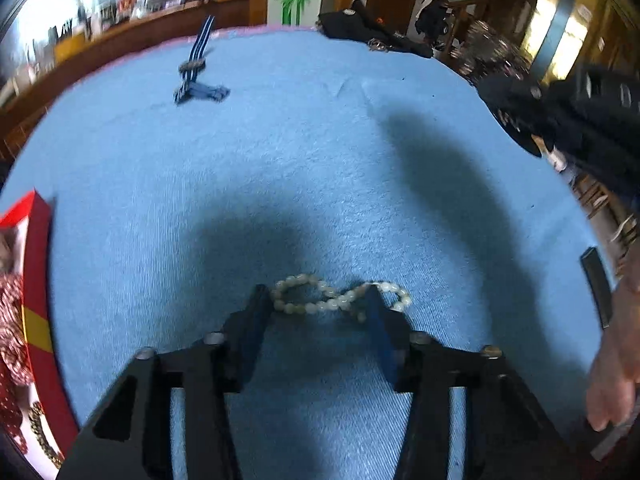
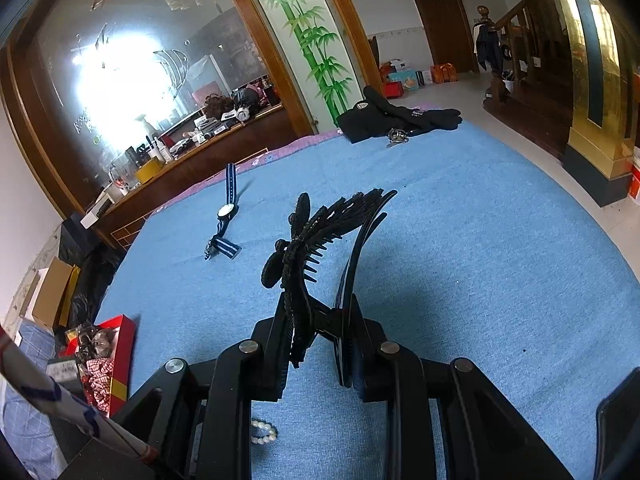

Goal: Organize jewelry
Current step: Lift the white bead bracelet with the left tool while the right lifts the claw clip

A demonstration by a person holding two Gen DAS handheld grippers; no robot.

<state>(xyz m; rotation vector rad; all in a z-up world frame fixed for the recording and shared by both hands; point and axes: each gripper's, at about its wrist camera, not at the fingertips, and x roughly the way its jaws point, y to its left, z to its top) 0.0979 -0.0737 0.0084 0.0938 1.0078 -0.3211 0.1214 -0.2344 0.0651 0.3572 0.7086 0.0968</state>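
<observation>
- No brand or writing can be read anywhere.
- The left tongs [image 1: 320, 300] tilt steeply down over the blue cloth [image 1: 320, 160], released, with the pale bead bracelet [image 1: 340, 298] lying twisted on the cloth between and just beyond their tips.
- The right tongs [image 2: 316, 328] slant down, clenched on a black hair clip [image 2: 320, 240] held above the cloth.
- A striped-strap watch [image 2: 227, 211] lies farther off; a red box [image 2: 120, 344] sits at the left edge.

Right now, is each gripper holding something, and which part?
The right gripper grips the black hair clip by its near base end. The left gripper holds nothing; its open jaws straddle the bead bracelet on the blue cloth.
</observation>
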